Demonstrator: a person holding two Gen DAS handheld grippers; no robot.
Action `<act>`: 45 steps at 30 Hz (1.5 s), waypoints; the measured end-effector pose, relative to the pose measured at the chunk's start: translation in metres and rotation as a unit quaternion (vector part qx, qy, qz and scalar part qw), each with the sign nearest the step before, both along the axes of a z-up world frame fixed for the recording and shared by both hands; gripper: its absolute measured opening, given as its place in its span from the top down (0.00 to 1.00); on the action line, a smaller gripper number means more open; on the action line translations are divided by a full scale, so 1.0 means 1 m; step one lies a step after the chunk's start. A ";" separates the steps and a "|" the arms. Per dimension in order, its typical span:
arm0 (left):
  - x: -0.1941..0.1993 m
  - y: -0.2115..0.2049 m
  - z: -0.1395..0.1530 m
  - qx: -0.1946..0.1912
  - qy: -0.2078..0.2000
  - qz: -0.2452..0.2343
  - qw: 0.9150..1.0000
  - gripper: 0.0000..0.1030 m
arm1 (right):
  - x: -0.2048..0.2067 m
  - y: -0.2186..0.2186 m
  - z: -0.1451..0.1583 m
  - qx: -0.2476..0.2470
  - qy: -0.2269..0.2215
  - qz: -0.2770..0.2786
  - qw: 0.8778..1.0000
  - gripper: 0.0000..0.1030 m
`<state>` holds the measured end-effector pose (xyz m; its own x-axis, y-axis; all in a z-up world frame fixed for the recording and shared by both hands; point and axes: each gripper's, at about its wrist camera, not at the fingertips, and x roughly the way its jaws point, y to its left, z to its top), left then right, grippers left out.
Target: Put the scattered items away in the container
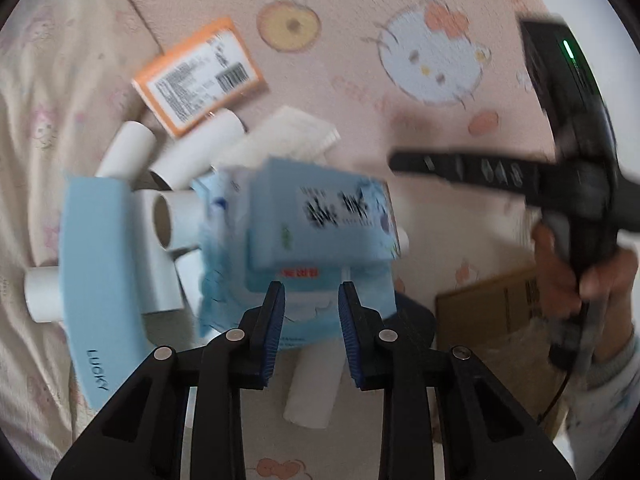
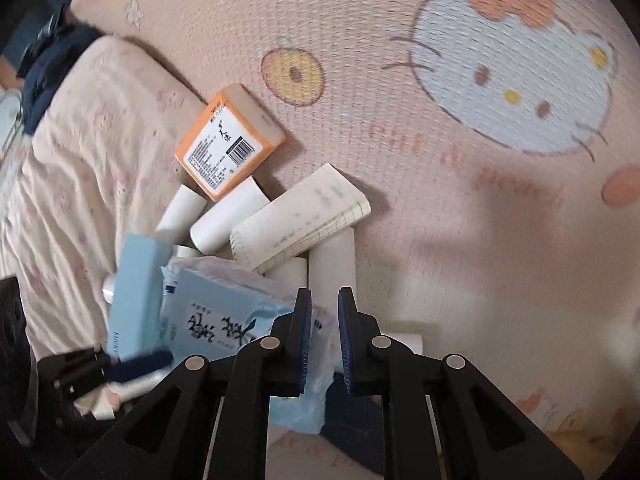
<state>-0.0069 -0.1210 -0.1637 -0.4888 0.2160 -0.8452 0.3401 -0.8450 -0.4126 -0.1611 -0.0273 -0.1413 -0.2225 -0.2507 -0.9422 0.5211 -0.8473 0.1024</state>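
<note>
Left gripper (image 1: 312, 292): fingers parted a moderate way, nothing between them, tips over the near edge of the blue tissue pack (image 1: 320, 224).

Right gripper (image 2: 325, 300): fingers set narrow, a gap still showing, nothing visibly clamped; the crinkled edge of the tissue pack (image 2: 224, 320) lies just beside its left finger, contact unclear.

Tissue pack: on top of the pile, on the pink cartoon mat (image 1: 360, 8).

Pale blue box (image 1: 98, 272): at 9 o'clock from the tissue pack, touching it, marked "LUCKY".

White tubes (image 2: 218, 216): several, heaped under and around the pack.

Notepad (image 2: 304, 216): at 12 o'clock from the pack, resting on tubes.

Orange box (image 2: 230, 142): beyond the tubes, at 11 o'clock, label and barcode up.

Container: cannot be identified.
</note>
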 end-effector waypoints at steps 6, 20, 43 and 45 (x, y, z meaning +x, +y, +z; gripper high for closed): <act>-0.010 -0.007 0.007 -0.015 0.016 0.008 1.000 0.70 | -0.005 -0.004 -0.015 0.037 0.010 0.024 0.999 0.89; -0.030 -0.020 0.009 -0.014 0.010 0.002 1.000 0.70 | 0.021 -0.002 -0.034 0.026 -0.033 0.091 0.995 0.89; -0.030 -0.027 0.038 -0.076 0.039 -0.022 0.996 0.55 | 0.021 0.038 -0.011 -0.046 -0.079 0.022 0.996 0.82; -0.020 -0.021 0.039 -0.093 0.042 -0.015 0.995 0.55 | 0.014 0.041 -0.009 -0.051 -0.078 0.011 0.996 0.80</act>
<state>-0.0272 -0.1425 -0.1249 -0.5559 0.0742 -0.8279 0.2850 -0.9186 -0.2737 -0.1472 0.0133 -0.1500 -0.0693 -0.3500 -0.9342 0.5104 -0.8170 0.2682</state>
